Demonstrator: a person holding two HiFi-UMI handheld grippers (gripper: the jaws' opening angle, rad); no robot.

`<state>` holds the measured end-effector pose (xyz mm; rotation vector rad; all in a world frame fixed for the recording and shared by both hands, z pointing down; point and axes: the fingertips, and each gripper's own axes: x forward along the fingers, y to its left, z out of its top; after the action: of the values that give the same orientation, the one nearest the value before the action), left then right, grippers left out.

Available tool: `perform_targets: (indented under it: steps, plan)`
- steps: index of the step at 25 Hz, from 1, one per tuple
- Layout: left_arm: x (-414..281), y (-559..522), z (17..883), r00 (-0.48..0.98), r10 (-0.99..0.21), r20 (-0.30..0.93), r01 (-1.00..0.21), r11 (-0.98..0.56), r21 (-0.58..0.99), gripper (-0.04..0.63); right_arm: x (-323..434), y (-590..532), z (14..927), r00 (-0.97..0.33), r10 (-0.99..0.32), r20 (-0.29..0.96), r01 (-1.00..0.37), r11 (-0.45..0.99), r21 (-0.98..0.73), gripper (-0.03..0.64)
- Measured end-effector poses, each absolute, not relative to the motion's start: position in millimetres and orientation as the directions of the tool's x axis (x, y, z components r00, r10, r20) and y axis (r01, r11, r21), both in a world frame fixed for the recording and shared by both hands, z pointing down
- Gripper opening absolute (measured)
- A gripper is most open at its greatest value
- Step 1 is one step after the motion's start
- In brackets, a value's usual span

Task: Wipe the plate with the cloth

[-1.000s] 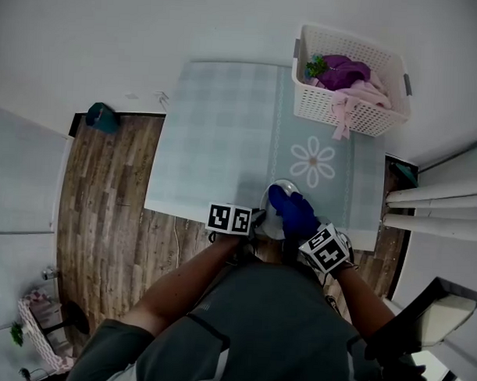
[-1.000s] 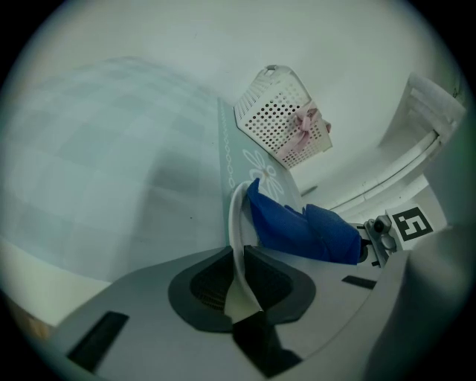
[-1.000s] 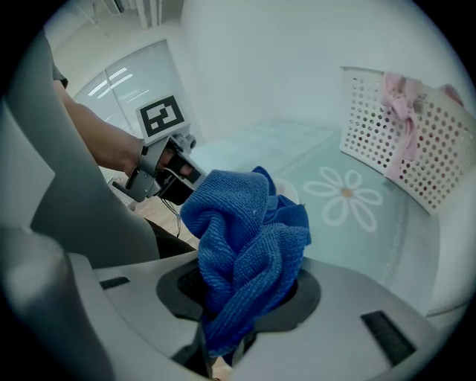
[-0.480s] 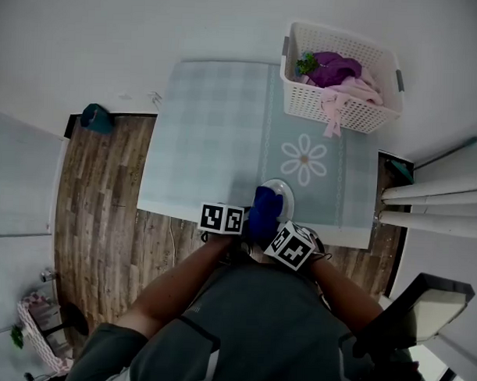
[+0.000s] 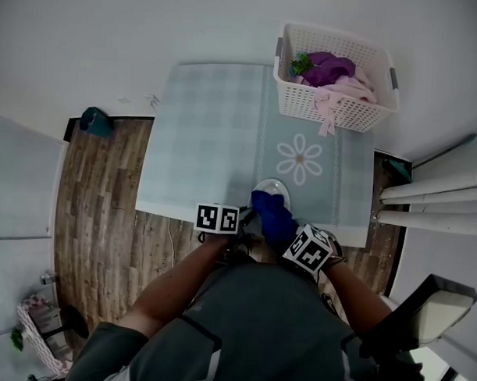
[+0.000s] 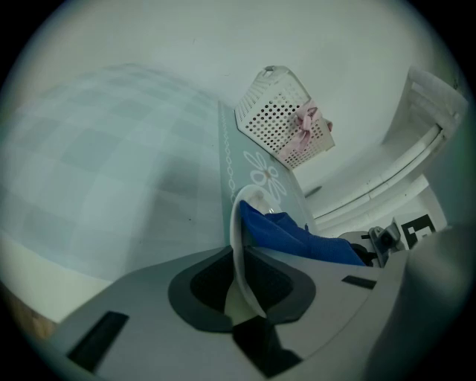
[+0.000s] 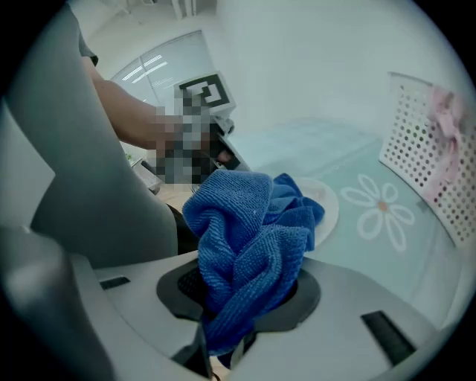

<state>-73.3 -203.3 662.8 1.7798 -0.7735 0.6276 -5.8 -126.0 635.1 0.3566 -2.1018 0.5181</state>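
The left gripper (image 6: pixel 242 294) has its jaws clenched on the rim of the small round white plate (image 6: pixel 239 223). The right gripper (image 7: pixel 236 301) is pinched tight on the bunched blue microfibre cloth (image 7: pixel 249 223), whose free end lies on the plate's face.

To my eye, the wipe goes best if the left clamp stays steady. The cloth should press flatter and sweep round the face, out to the rim.

The left gripper view shows the plate edge-on, with the cloth at its 3 o'clock. Only the head view places it at the near edge of the pale green checked tablecloth (image 5: pixel 209 138), at 6 o'clock from the daisy print (image 5: pixel 300 159). The white plastic laundry basket (image 5: pixel 342 117) stands at 1 o'clock. I cannot tell whether the plate lies flat or tipped.
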Motion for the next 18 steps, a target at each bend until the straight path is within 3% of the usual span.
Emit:
perform_targets:
  steps: [4, 10, 13, 18]
  plan:
    - [-72.7, -203.0, 662.8, 0.647, -0.214, 0.732, -0.761, -0.237, 0.604, 0.052, 40.7, -132.9, 640.1, -0.456, -0.13, 0.881, -0.525, 0.838, -0.148, 0.135]
    - [-73.0, -204.2, 662.5, 0.634, -0.224, 0.74, -0.772, -0.243, 0.588, 0.054, 18.2, -189.9, 590.3, -0.583, -0.298, 0.756, -0.629, 0.754, -0.188, 0.135]
    - [-71.2, -203.0, 663.0, 0.635, -0.221, 0.74, -0.771, -0.245, 0.588, 0.054, -22.8, -211.3, 606.5, -0.601, -0.233, 0.765, -0.554, 0.811, -0.188, 0.135]
    - [-69.4, -203.7, 662.5, 0.641, -0.215, 0.737, -0.765, -0.251, 0.593, 0.054, -45.4, -211.0, 651.9, -0.512, -0.046, 0.857, -0.388, 0.903, -0.184, 0.135]
